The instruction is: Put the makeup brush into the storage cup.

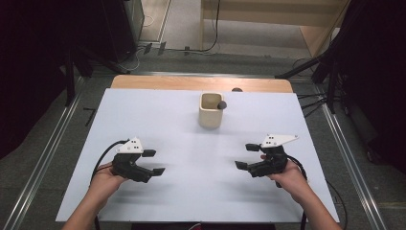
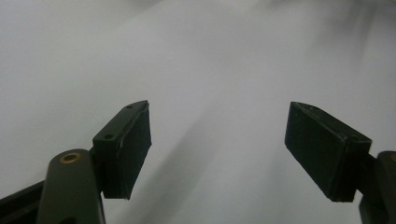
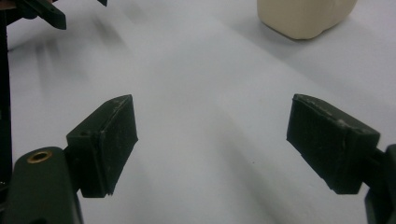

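- Evidently, a resting pose is held: the left gripper (image 1: 154,162) and the right gripper (image 1: 246,156) are kept low over the near half of the white board (image 1: 158,120), one to each side, and nothing is carried by either.
- The jaws of both are spread wide apart; in each gripper view only bare board is seen between the black pads (image 2: 133,149).
- The cream cup (image 1: 210,110) is set upright near the far edge of the board, roughly midway between the two grippers and well apart from both, so that it can be reached by either.
- A dark rounded thing (image 1: 221,104) is seen at the cup's rim on its right; whether it rests inside or leans on the rim cannot be told.
- In the right gripper view the base of the cup is seen ahead, to the right.
- No brand, label or writing can be read on the cup, the board or the grippers.
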The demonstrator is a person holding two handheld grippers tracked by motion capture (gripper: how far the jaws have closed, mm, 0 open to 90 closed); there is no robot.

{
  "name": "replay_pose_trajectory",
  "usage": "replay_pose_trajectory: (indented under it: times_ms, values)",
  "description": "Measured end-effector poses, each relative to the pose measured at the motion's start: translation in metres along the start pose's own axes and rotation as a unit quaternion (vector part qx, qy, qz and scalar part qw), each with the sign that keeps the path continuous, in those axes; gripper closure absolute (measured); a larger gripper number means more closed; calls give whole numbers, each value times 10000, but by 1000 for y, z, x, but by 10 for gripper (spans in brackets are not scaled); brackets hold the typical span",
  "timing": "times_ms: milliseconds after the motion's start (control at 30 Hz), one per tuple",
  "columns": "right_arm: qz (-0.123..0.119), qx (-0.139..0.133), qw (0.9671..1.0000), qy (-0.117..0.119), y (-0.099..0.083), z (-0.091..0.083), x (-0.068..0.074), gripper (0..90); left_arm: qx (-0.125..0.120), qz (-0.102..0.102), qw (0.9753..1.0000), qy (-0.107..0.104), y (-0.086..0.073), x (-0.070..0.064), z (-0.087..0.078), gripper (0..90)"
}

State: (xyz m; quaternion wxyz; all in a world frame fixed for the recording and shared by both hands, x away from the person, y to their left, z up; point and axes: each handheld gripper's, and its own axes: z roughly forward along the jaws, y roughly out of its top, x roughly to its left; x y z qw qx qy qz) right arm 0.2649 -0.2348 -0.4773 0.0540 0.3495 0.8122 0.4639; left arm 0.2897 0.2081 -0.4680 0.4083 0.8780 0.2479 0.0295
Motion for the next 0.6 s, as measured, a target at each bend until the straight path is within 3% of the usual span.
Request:
replay_pose_trajectory:
  times_ms: [600]
  values:
    - [-32,27,10000,29,0,1,0,173,4,-10,10000,1,0,0,0,233]
